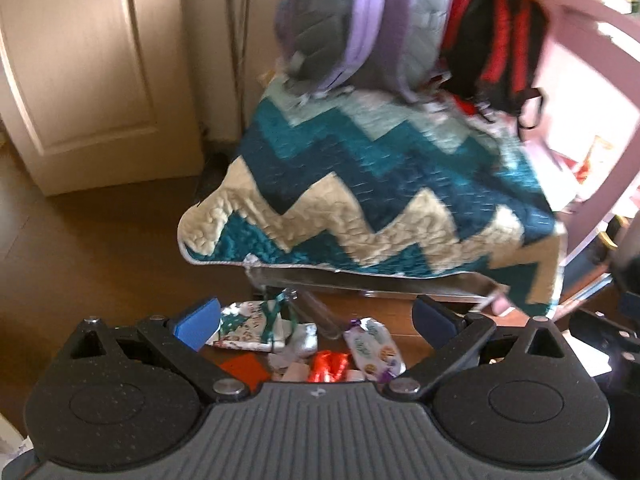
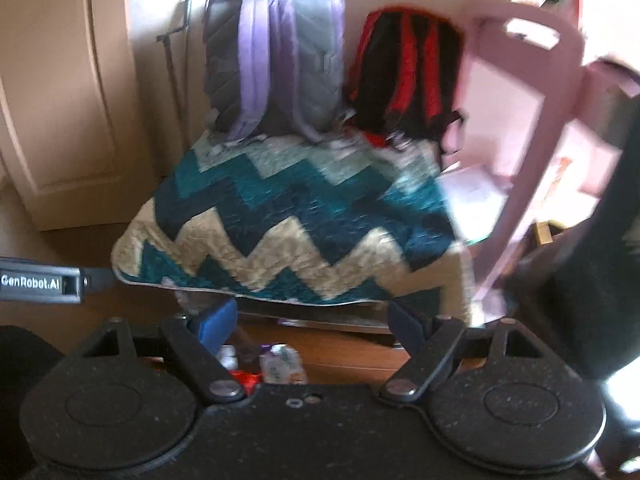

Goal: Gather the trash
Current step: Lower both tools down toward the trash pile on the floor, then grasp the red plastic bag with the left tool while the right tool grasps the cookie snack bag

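Trash lies on the brown floor below a quilt-covered seat. In the left wrist view I see a printed white wrapper with a green ribbon (image 1: 250,326), a white and purple snack packet (image 1: 374,348), a shiny red wrapper (image 1: 330,366) and a red paper scrap (image 1: 244,364). My left gripper (image 1: 316,320) is open and empty, just above this pile. My right gripper (image 2: 310,326) is open and empty; the snack packet (image 2: 282,364) and the red wrapper (image 2: 246,380) show low between its fingers. The left gripper's body (image 2: 40,280) shows at the left edge.
A teal and cream zigzag quilt (image 1: 376,200) drapes over the seat, with a purple backpack (image 1: 360,20) and a red and black backpack (image 1: 496,40) on top. A pink chair (image 2: 532,120) stands to the right. A beige door (image 1: 88,72) is at left.
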`<act>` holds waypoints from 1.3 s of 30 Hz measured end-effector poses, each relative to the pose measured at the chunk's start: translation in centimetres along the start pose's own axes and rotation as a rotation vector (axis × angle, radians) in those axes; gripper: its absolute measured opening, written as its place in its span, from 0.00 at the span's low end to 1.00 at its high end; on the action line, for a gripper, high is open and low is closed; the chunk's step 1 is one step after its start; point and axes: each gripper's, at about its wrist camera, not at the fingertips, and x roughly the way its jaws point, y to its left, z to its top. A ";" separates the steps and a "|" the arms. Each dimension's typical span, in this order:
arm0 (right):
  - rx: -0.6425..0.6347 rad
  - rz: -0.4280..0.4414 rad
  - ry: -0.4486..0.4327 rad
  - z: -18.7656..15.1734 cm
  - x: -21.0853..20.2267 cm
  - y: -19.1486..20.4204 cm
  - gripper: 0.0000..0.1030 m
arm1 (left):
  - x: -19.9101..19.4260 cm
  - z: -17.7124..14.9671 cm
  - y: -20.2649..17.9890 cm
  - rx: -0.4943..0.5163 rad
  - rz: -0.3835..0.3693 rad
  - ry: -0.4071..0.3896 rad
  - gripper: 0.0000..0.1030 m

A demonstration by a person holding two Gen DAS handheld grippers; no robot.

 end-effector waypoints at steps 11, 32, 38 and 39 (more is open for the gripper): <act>0.062 0.130 0.272 -1.6 19.6 -3.8 0.80 | 17.6 -2.0 -1.5 0.121 0.102 0.264 1.00; 0.230 0.150 0.725 -13.6 46.7 -5.5 0.78 | 44.2 -11.7 0.3 0.155 -0.024 0.876 1.00; 0.210 0.176 0.777 -15.7 50.3 -5.1 0.77 | 46.8 -13.9 -0.4 0.178 -0.034 0.908 0.99; 0.203 0.179 0.780 -15.9 50.7 -4.9 0.77 | 47.0 -14.1 -0.5 0.175 -0.045 0.907 0.99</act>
